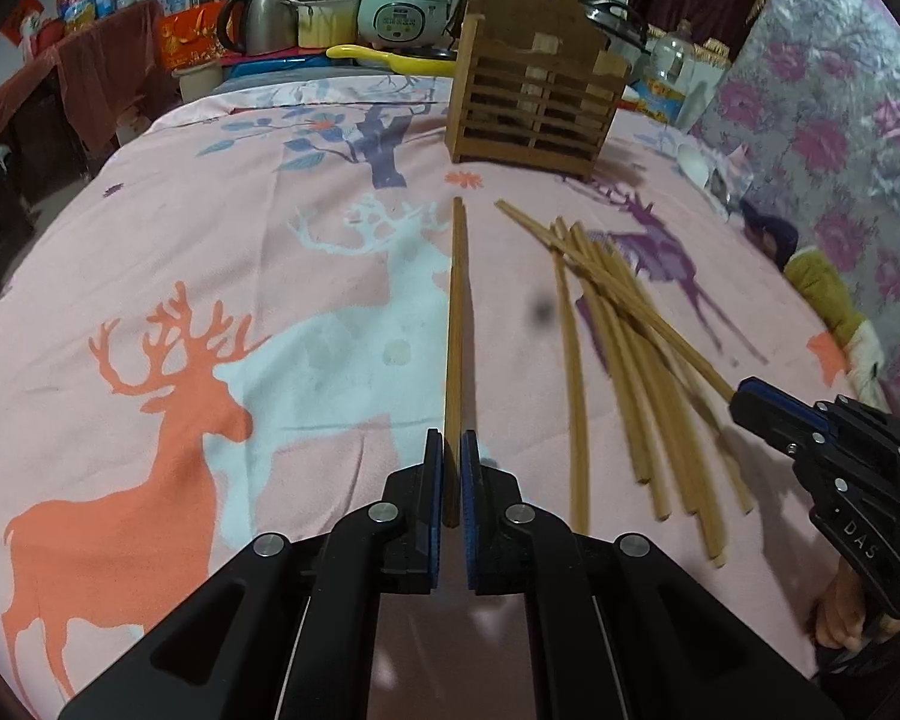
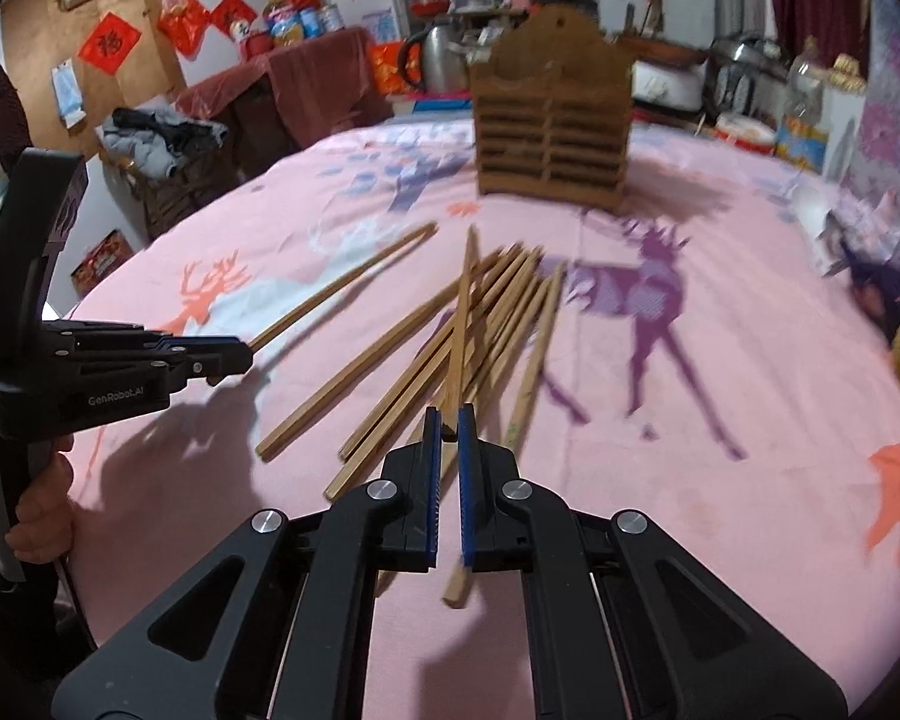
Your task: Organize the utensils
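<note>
My left gripper (image 1: 452, 450) is shut on a wooden chopstick (image 1: 456, 312) that points straight ahead toward the wooden slatted holder (image 1: 534, 102). It also shows in the right wrist view (image 2: 234, 354) with its chopstick (image 2: 348, 282). My right gripper (image 2: 447, 426) is shut on another chopstick (image 2: 463, 312) lifted from the pile of several chopsticks (image 2: 450, 354) on the pink deer cloth. The right gripper shows in the left wrist view (image 1: 744, 399) at the pile's (image 1: 630, 360) near end. The holder (image 2: 555, 132) stands upright at the far middle.
The pink deer-print cloth (image 1: 210, 240) covers the table. A rice cooker (image 1: 402, 9), kettle (image 1: 264, 15) and yellow pan (image 1: 390, 57) stand behind the holder. A floral cover (image 1: 840, 120) lies at the right. A white spoon (image 1: 693, 162) lies near the right edge.
</note>
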Tool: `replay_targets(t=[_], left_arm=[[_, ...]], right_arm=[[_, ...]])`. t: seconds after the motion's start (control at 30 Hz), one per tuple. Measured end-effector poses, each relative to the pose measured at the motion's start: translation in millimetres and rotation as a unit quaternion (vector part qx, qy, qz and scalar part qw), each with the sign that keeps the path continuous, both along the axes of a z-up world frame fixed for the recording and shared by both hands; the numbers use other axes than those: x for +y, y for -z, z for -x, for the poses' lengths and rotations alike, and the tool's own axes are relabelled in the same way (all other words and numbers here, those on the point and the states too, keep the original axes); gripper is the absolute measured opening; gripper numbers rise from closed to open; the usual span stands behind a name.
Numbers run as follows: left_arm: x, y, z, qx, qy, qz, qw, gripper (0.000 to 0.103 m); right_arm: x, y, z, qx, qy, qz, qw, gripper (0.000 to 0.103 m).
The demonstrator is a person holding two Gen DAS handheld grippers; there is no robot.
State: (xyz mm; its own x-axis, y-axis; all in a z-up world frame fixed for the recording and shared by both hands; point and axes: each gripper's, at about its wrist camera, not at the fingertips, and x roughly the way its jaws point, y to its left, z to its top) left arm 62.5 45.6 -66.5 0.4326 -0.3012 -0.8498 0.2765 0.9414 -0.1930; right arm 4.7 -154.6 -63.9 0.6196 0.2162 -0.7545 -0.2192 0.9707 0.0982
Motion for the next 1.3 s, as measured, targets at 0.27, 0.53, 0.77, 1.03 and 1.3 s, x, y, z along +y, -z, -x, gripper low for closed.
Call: replay_targets(t=[0.27,0.53,0.77,1.03,1.3], left_arm=[[-17.7,-62.2,-22.3,-0.059,0.002,-0.006,0.9982,0.006],[-36.4,-101.7,-48.8,-0.088,0.0,0.01,0.9961,0.006],[-36.7,-101.5,-53.3,-0.086,-0.001,0.023,0.996,0.006],[-33.7,-94.8,-58.3,-0.082,-0.005,0.028,0.9962,0.006],[-35.1,-91.0,-63.7,-0.078,-0.003,0.023,0.9967,0.006]], right_arm=[[-17.5,-66.5,-5.7,-0.083,0.021,0.01,0.996,0.006],[-24.1,-74.6,-32.8,-0.043,-0.009,-0.037,0.998,0.032],[-5.4,-8.8,-17.2,0.017,-0.033,0.021,0.999,0.05],[2.0,20.3,-23.0,0.048,-0.034,0.048,0.997,0.008],[-7.3,2.1,-18.5,0.01,-0.016,0.029,0.999,0.006]])
